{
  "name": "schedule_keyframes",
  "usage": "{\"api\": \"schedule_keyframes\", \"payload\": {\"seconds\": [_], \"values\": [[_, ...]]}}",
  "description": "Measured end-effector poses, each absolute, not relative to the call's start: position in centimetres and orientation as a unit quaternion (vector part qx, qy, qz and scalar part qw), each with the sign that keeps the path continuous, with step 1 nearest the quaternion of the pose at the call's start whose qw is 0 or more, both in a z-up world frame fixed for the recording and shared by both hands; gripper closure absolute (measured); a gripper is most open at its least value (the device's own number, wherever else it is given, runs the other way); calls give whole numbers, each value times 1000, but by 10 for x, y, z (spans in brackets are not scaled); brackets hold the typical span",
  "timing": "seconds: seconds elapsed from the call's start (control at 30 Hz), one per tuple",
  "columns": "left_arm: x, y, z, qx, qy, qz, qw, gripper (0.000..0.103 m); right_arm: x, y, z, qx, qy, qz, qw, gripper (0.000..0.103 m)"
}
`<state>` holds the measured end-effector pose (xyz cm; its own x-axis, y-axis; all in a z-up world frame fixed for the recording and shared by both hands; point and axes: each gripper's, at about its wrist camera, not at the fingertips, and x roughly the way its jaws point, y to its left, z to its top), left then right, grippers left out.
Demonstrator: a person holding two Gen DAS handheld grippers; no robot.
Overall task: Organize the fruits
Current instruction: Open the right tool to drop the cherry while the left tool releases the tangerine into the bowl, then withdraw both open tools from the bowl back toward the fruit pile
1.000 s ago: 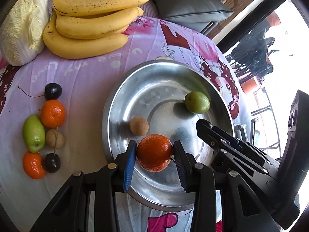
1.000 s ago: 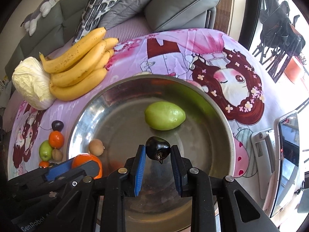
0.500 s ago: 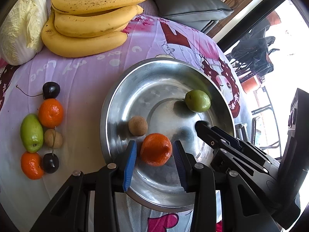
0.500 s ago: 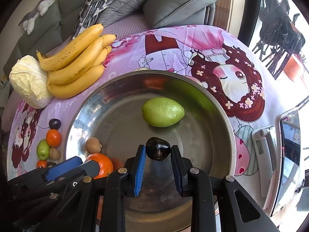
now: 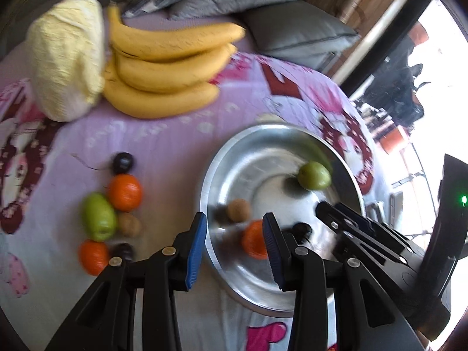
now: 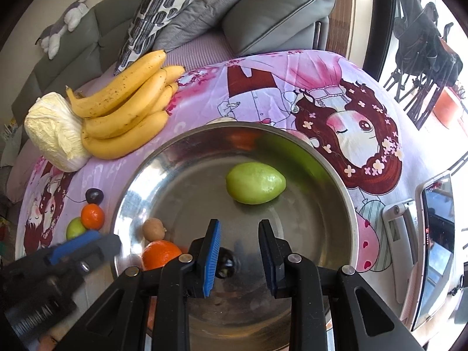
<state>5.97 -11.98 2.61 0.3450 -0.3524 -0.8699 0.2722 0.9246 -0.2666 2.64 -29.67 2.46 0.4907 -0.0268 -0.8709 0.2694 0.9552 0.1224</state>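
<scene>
Both hand-held grippers (image 5: 234,245) (image 6: 238,251) released, empty; glossy orange mandarin (image 6: 159,253) and dark cherry (image 6: 226,263) lie in steel bowl (image 6: 336,181)

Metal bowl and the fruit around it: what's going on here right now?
A person holds both grippers over the metal bowl. The left gripper and right gripper have their jaws apart with nothing between them. In the bowl lie a green fruit, a small brown fruit, an orange and a dark cherry. More loose fruit waits on the cloth beside the bowl, near the bananas and cabbage.
</scene>
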Motion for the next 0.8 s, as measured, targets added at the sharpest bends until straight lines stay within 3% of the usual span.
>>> {"api": "schedule_keyframes", "payload": {"seconds": [0.5, 0.7, 0.8], "values": [[71, -61, 7, -37, 559, -84, 824, 61, 28, -278, 22, 97, 504, -63, 856, 74], [71, -63, 13, -42, 552, -101, 827, 55, 29, -272, 22, 92, 501, -56, 858, 74], [70, -67, 16, -39, 546, -107, 830, 42, 29, -270, 22, 89, 501, -57, 859, 67]]}}
